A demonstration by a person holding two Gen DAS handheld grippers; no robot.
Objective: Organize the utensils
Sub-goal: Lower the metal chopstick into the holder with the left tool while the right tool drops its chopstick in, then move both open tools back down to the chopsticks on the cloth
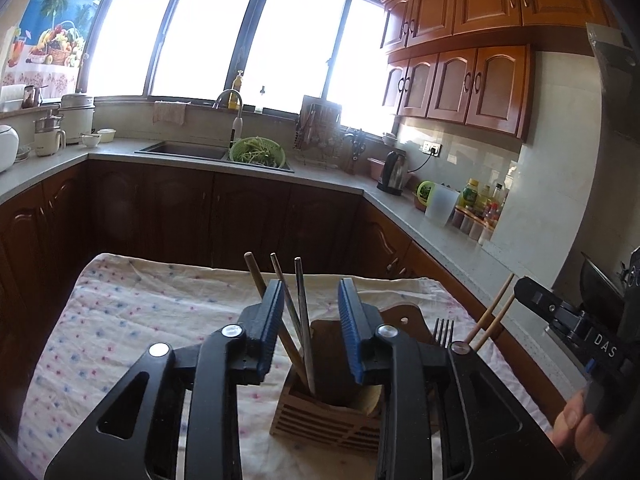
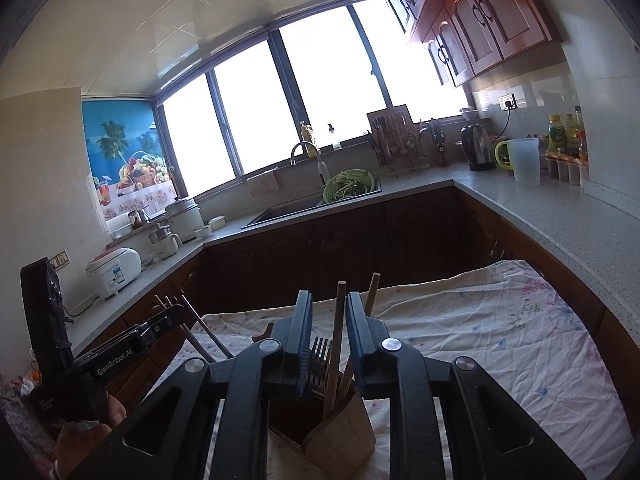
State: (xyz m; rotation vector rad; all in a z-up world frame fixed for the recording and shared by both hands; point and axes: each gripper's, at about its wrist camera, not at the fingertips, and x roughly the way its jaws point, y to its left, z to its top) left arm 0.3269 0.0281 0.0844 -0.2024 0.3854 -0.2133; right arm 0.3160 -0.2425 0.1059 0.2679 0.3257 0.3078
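1. Chopsticks (image 1: pixel 302 320) stand near upright in the wooden holder (image 1: pixel 324 420) on the clothed table (image 1: pixel 120 312), tips leaning away.
2. Left gripper (image 1: pixel 310 320): jaws released around the chopsticks.
3. Right gripper (image 2: pixel 328 332): parted around a wooden stick (image 2: pixel 339 328); fork (image 2: pixel 320 354) beside it.
4. Cloth lies bare on both sides.

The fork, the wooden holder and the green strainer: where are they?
fork (image 1: pixel 444 330), left wrist view, on its tines.
wooden holder (image 1: pixel 320 420), left wrist view, on its slatted front wall.
green strainer (image 1: pixel 280 152), left wrist view, on its right rim.
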